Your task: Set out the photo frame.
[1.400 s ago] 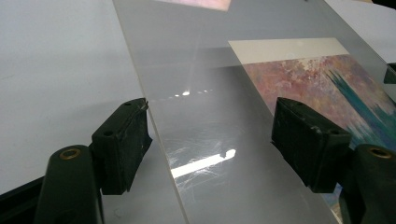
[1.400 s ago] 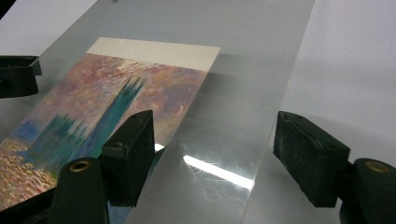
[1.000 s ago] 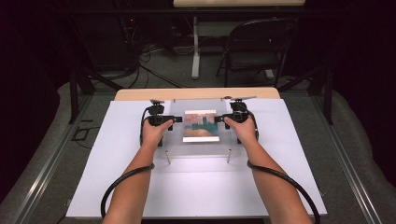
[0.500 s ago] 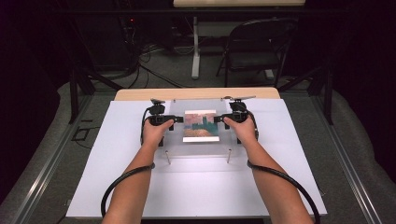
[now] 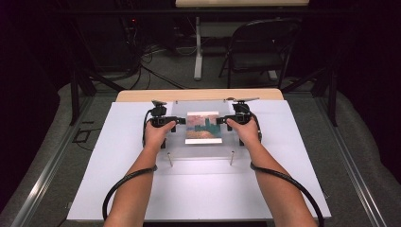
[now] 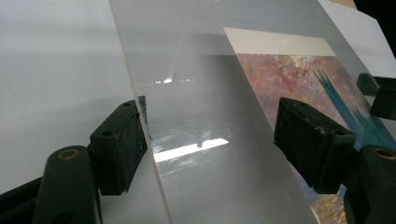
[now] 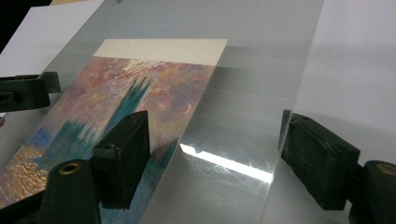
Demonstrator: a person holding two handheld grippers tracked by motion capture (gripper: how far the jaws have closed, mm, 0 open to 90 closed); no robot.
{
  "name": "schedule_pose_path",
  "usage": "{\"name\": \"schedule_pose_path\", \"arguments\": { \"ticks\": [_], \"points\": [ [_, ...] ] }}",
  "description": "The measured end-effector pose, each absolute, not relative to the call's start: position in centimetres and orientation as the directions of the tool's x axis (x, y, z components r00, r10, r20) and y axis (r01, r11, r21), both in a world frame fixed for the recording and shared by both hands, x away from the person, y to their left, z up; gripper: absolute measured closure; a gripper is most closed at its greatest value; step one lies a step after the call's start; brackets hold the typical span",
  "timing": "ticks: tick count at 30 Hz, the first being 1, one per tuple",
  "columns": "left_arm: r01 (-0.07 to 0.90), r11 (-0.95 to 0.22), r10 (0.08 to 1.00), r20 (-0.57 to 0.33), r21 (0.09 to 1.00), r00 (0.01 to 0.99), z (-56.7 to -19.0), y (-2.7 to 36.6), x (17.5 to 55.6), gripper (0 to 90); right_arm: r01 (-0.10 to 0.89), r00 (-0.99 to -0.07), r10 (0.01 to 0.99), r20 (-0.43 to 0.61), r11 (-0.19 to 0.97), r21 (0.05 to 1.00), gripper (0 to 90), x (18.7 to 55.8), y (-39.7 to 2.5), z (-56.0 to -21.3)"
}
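Note:
A clear acrylic sheet [image 5: 198, 144] lies flat on short metal posts [image 5: 169, 159] over a painted print [image 5: 203, 126] of pink sky and teal towers. My left gripper [image 5: 177, 121] is at the sheet's left edge and my right gripper [image 5: 220, 120] at its right edge, each held by a hand. In the left gripper view the gripper [image 6: 215, 149] is open, its jaws wide apart astride the sheet [image 6: 201, 93], with the print [image 6: 299, 79] beyond. In the right gripper view the gripper [image 7: 219, 158] is also open, straddling the sheet [image 7: 261, 70] beside the print [image 7: 140, 88].
A white board [image 5: 118, 179] covers the wooden table [image 5: 142, 95]. A folding chair [image 5: 257, 52] and floor cables [image 5: 151, 71] lie beyond the far edge. Black cables trail from both grippers along the forearms.

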State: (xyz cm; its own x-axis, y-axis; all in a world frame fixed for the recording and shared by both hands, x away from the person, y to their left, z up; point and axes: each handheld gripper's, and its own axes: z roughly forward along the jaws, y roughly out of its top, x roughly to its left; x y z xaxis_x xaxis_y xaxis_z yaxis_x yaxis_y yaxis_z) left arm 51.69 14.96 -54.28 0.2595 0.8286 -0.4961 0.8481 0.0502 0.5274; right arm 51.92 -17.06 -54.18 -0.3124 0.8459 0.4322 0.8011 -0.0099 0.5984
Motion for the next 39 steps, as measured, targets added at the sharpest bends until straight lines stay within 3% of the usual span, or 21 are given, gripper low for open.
{"name": "schedule_pose_path", "arguments": {
  "ticks": [22,39],
  "points": [
    [0.856,0.082,0.829,-0.512,0.51,0.225,-53.6,15.4,51.7,33.9,0.805,-0.309,0.853,0.421,-0.001,0.593,28.7,51.9,-17.3,-53.5],
    [0.837,0.07,0.824,-0.505,0.542,0.258,-51.6,16.0,51.1,39.8,0.746,-0.358,0.854,0.378,0.019,0.665,30.0,51.1,-17.1,-51.9]
  ]
}}
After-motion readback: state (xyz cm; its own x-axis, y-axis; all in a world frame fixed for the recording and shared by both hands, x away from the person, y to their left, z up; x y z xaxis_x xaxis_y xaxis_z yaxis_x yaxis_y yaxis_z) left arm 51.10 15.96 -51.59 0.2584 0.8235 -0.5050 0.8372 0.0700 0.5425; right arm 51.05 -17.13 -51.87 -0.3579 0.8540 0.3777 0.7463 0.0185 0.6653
